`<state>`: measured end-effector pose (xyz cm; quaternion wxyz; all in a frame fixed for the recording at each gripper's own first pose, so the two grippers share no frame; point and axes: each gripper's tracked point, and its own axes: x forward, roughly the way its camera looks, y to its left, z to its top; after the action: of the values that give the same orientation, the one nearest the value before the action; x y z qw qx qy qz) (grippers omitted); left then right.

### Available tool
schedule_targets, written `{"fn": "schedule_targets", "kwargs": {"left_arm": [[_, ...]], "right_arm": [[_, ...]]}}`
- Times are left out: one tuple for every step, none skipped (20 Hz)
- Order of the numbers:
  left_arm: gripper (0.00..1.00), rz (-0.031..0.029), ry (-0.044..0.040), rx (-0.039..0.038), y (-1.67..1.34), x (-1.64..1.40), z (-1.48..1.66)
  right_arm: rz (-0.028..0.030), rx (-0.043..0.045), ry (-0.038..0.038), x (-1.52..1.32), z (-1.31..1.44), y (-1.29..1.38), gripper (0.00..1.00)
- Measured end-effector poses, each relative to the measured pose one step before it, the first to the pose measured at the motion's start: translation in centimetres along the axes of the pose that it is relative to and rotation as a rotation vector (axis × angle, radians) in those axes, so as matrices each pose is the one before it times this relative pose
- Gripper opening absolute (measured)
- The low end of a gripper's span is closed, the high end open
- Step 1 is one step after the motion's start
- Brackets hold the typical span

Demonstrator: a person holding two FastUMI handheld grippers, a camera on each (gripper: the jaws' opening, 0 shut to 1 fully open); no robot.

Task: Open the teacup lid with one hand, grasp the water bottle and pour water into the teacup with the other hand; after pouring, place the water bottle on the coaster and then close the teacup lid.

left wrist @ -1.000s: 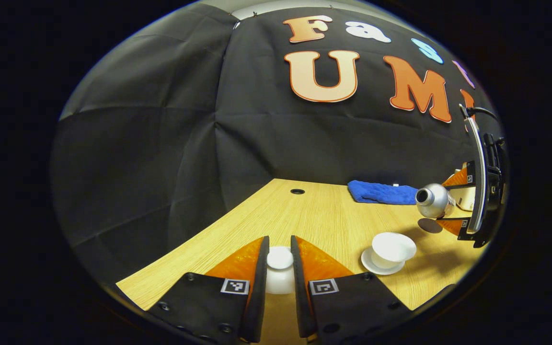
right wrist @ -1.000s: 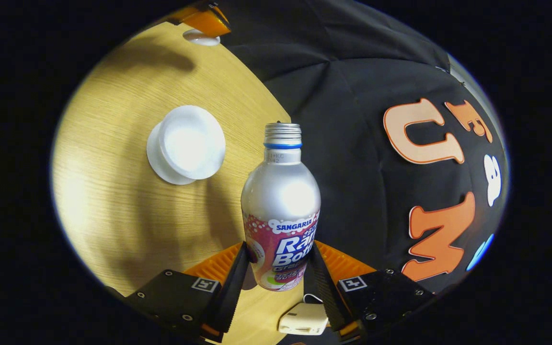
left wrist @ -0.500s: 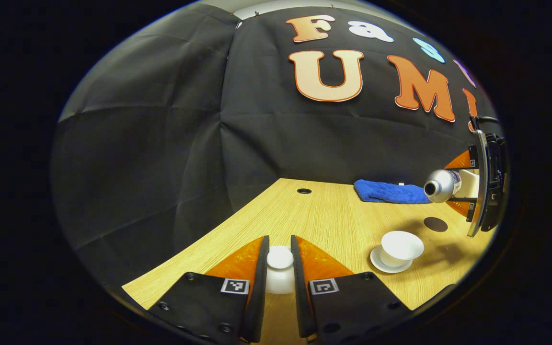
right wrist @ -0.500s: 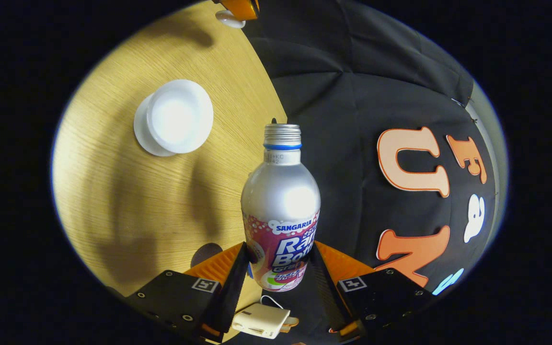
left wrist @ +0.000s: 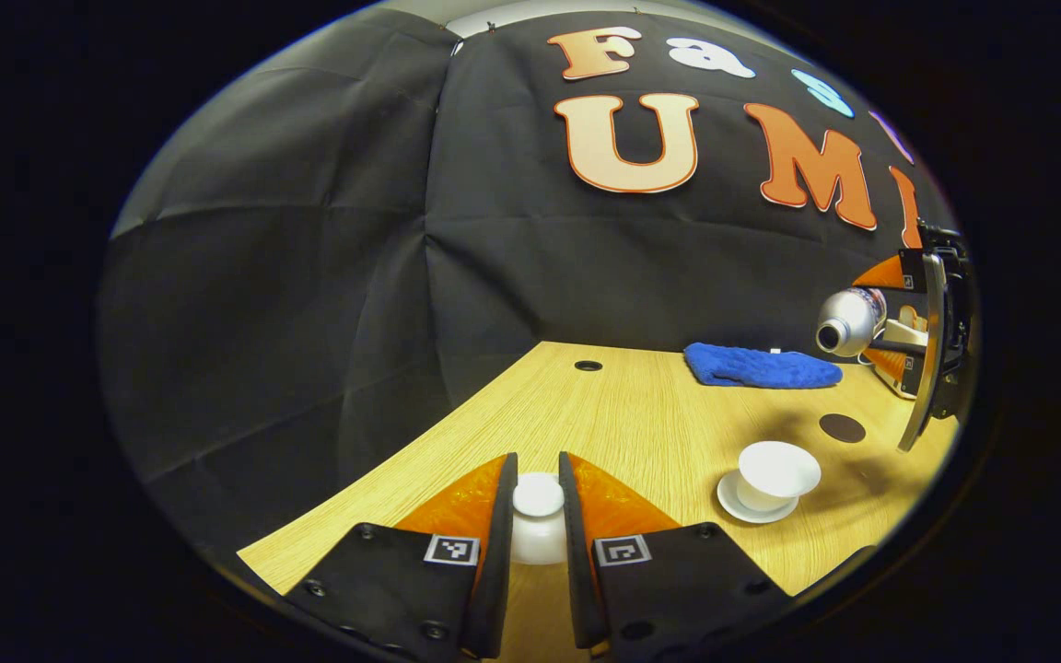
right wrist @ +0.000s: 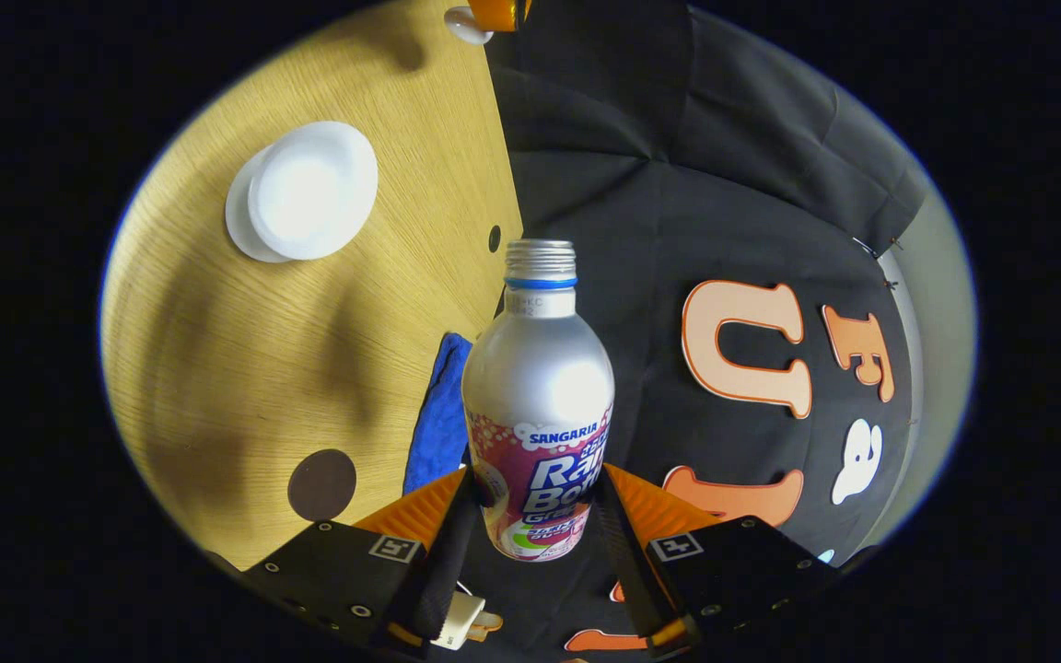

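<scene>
There are two grippers; the left gripper [left wrist: 538,516] has its two fingers pressed tight on the one white teacup lid [left wrist: 538,529], one finger on each side, and the lid sits low over the wooden table [left wrist: 623,424]; the right gripper [right wrist: 535,516] has its two fingers clamped on the one silver water bottle [right wrist: 538,396], down near the bottom of it. In the left gripper view the water bottle [left wrist: 848,319] is up in the air, lying on its side, with its open mouth facing this way. There is one white teacup [left wrist: 777,471] with no lid, standing on one white saucer [left wrist: 740,511]; there is one dark round coaster [left wrist: 842,427] just past the cup, with nothing on it; there is one blue cloth [left wrist: 761,366] at the back of the table; there is one small dark hole [left wrist: 588,366] in the table top.
</scene>
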<state>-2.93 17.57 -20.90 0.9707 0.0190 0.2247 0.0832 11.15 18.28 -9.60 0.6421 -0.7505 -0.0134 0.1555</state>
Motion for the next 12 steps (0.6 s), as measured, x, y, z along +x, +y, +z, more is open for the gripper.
{"fn": "schedule_targets", "kwargs": {"left_arm": [[0.32,-0.00035,0.00091,0.00005,0.043,-0.079,-0.025],[0.31,0.00074,0.0012,0.00006,0.022,0.045,-0.012],[0.31,-0.00049,0.00055,0.00037,0.011,0.06,-0.044],[0.32,0.00078,0.0024,-0.00007,0.027,0.045,-0.049],[0.32,0.00023,-0.00076,-0.00102,0.044,-0.035,0.03],[0.32,0.00206,0.00056,0.00015,0.079,0.024,-0.03],[0.32,-0.0003,0.00129,0.0009,0.054,-0.044,-0.131],[0.32,0.00129,0.00129,0.00038,-0.006,0.073,-0.061],[0.32,-0.00014,0.00082,0.00012,0.018,-0.039,0.017],[0.32,0.00152,-0.00039,0.00004,0.054,-0.023,0.018],[0.32,0.00006,0.00007,0.00021,0.056,-0.007,0.007],[0.32,0.00132,-0.00089,0.00061,-0.001,0.076,0.036]], "right_arm": [[-0.01818,-0.01734,-0.00485,0.027,-0.007,-0.184,0.75],[-0.01697,-0.0172,-0.00536,-0.043,0.039,-0.157,0.75],[-0.0129,-0.01257,-0.00103,0.031,0.015,-0.167,0.75],[-0.01021,-0.00784,-0.00217,0.01,0.055,-0.073,0.75],[-0.01022,-0.00759,0.00017,-0.035,-0.013,-0.066,0.75],[-0.01404,-0.0105,-0.00287,-0.007,0.102,-0.156,0.75],[-0.01679,-0.01797,0.00104,-0.031,-0.001,-0.225,0.75],[-0.01326,-0.01438,-0.00146,-0.017,0.048,-0.102,0.75],[-0.00898,-0.00965,0.00127,0.078,-0.116,-0.01,0.75],[-0.005,-0.0053,0.0001,0.174,-0.057,-0.142,0.75],[-0.00755,-0.00548,0.00227,0.076,-0.107,-0.152,0.75],[-0.01098,-0.00762,0.00159,0.041,-0.082,-0.146,0.75]]}}
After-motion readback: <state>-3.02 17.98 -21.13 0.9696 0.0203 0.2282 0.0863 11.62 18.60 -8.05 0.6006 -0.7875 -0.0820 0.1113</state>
